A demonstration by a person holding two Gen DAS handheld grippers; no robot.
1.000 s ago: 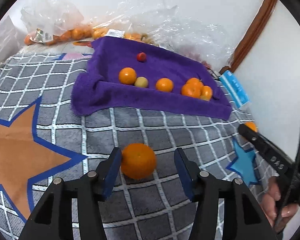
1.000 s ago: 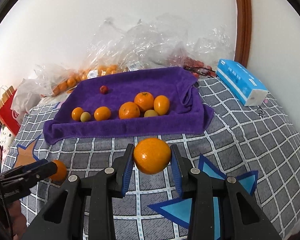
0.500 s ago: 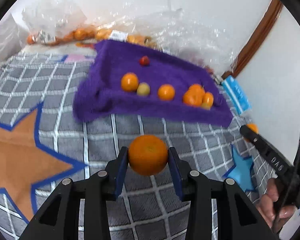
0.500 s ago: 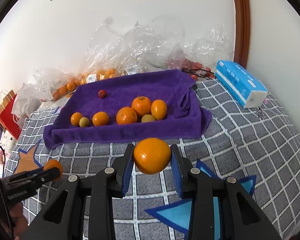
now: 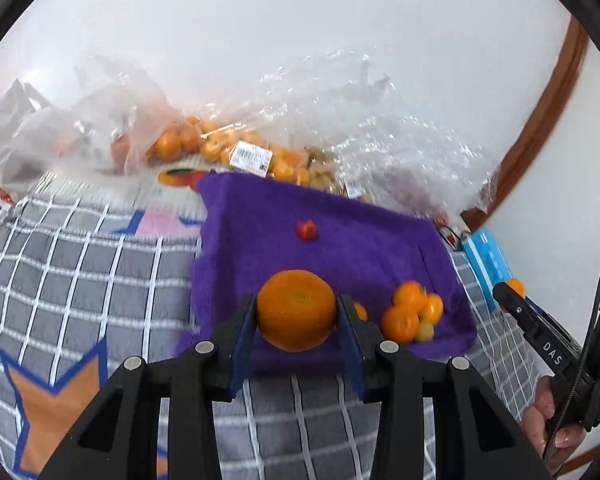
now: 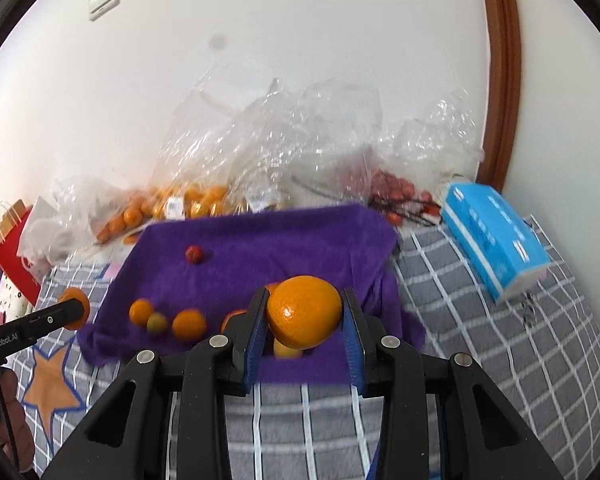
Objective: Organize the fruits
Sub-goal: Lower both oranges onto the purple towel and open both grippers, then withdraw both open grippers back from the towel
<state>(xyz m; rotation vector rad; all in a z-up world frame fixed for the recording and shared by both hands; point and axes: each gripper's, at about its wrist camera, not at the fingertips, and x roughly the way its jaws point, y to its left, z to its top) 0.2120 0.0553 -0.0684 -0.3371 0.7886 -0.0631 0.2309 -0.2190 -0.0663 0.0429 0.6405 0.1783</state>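
- Fruits are what we are sorting, and in the left wrist view our left gripper is clamped on an orange, carried in the air at the near edge of the purple towel.
- At 3 o'clock of that orange a cluster of small oranges lies on the towel; a red fruit sits at 12 o'clock, well apart.
- We judge that setting the orange down on the sloping towel edge could let it roll onto the checked blanket.
- One small fruit is half hidden behind the right finger; motion blur smears the plastic bags.
- In the right wrist view our right gripper is closed on a second orange, likewise over the towel's near edge.
- Fruit behind and below it is mostly covered; we cannot tell how many pieces lie there, so a blind release might knock them.
- At 9 o'clock the other gripper's tip shows with its orange; a hand at the lower left is cut off.
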